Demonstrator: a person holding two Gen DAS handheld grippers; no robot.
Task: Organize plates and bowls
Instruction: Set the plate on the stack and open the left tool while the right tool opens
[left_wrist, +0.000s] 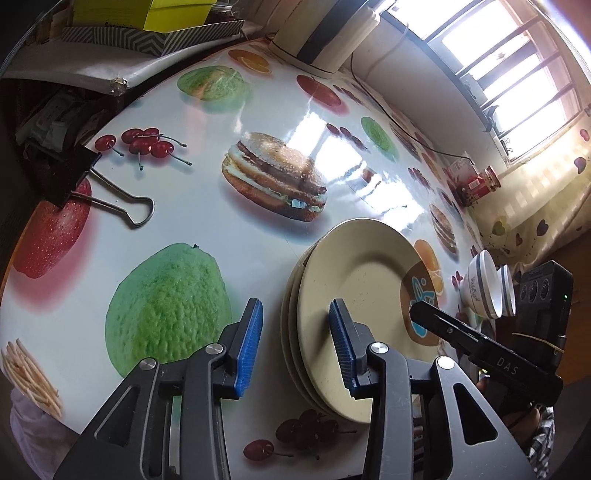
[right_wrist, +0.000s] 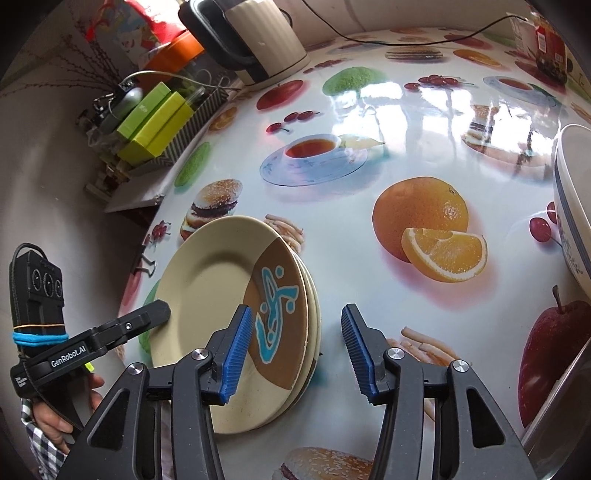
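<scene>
Three or so round beige plates (right_wrist: 207, 280) sit stacked on the glossy food-print tablecloth (right_wrist: 406, 122), so plates look gathered; white blue-rimmed bowls (left_wrist: 487, 288) wait at the far right. Both grippers straddle opposite stack edges: left gripper (left_wrist: 295, 347) and right gripper (right_wrist: 297, 350) gape wide, holding nothing. Next likely needs reaching rightward for a bowl.

A home kitchen: fruit-print oilcloth table (right_wrist: 369, 258), electric kettle (right_wrist: 258, 40) at top, stacked plates (right_wrist: 221, 295) lower left
</scene>
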